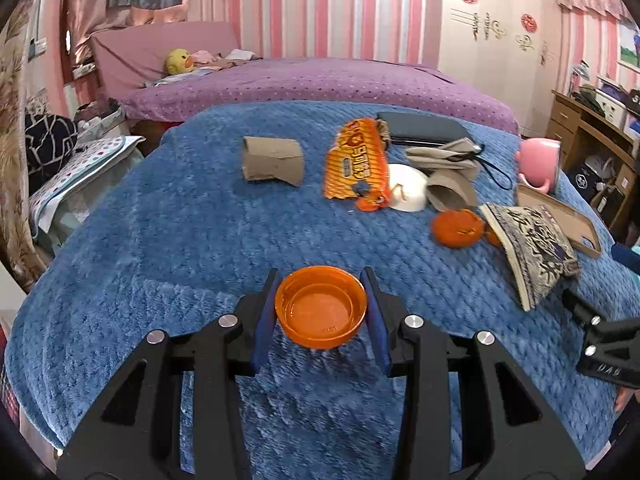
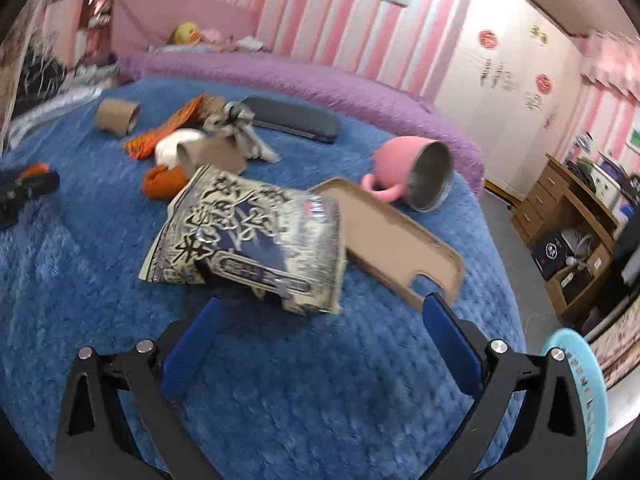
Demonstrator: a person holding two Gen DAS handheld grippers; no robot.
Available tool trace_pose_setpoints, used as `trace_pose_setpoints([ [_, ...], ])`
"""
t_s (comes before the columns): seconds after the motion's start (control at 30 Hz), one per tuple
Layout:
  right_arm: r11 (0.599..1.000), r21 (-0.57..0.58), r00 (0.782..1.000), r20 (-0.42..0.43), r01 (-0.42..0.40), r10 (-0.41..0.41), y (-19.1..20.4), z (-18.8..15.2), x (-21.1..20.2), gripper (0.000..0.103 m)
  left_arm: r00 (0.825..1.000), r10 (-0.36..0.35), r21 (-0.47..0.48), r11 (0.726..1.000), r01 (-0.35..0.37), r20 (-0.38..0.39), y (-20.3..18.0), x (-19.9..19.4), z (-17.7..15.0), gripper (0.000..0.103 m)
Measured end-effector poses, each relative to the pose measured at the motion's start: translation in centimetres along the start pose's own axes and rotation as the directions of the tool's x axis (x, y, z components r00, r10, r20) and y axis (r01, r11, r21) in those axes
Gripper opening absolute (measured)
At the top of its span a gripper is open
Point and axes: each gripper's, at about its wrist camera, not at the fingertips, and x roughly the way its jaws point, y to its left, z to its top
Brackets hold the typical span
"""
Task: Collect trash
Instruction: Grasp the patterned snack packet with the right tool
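On the blue blanket, the left gripper is clamping an orange lid, open side up, between narrowly parted fingers. The right gripper is hovering wide open, gripping nothing, just short of a crumpled black-and-cream snack bag. Only the right view is showing the pink mug's metal interior.

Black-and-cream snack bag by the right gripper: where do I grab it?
Take the snack bag by its near, flattened bottom edge, coming straight in from the front. That edge sits just ahead of the open right gripper and looks thin enough to pinch; the phone case crowds its right side.
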Motion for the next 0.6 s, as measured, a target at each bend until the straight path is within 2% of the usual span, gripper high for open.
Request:
trace_pose_setpoints([
  [0.07, 0.999, -0.037, 1.0, -0.012, -0.001, 0.001, 0.8, 0.5, 0.4, 0.097, 1.0, 0.001, -0.011, 1.0, -0.001, -0.002, 0.2, 0.2, 0.1, 0.039],
  [0.13, 0.998, -0.068, 1.0, -0.015, -0.001, 0.0, 1.4, 0.9, 0.7, 0.091, 1.0, 0.002, -0.015, 1.0, -0.002, 0.002, 0.4, 0.2, 0.2, 0.039],
  [0.23, 0.996, -0.091, 0.999, -0.027, -0.023, 0.02, 2.0, 1.5, 1.2, 0.065, 1.0, 0.009, -0.011, 1.0, -0.009, 0.016, 0.3, 0.1, 0.4, 0.039],
  [0.27, 0.994, -0.097, 0.999, -0.036, -0.041, 0.037, 2.1, 1.6, 1.3, 0.06, 1.0, 0.012, -0.009, 1.0, -0.012, 0.019, 0.3, 0.1, 0.4, 0.039],
  [0.3, 0.993, -0.099, 0.998, -0.039, -0.06, 0.057, 2.2, 1.6, 1.4, 0.049, 1.0, 0.012, -0.01, 1.0, -0.011, 0.02, 0.3, 0.2, 0.4, 0.039],
  [0.43, 0.992, -0.064, 0.994, -0.004, -0.107, 0.107, 1.7, 1.5, 0.6, 0.02, 1.0, 0.009, -0.018, 1.0, -0.008, 0.022, 0.3, 0.3, 0.5, 0.039],
  [0.6, 0.99, 0.012, 0.988, 0.071, -0.141, 0.14, -0.1, 1.3, -1.2, 0.014, 0.999, 0.009, -0.023, 1.0, -0.008, 0.031, 0.1, 0.2, 0.6, 0.039],
])
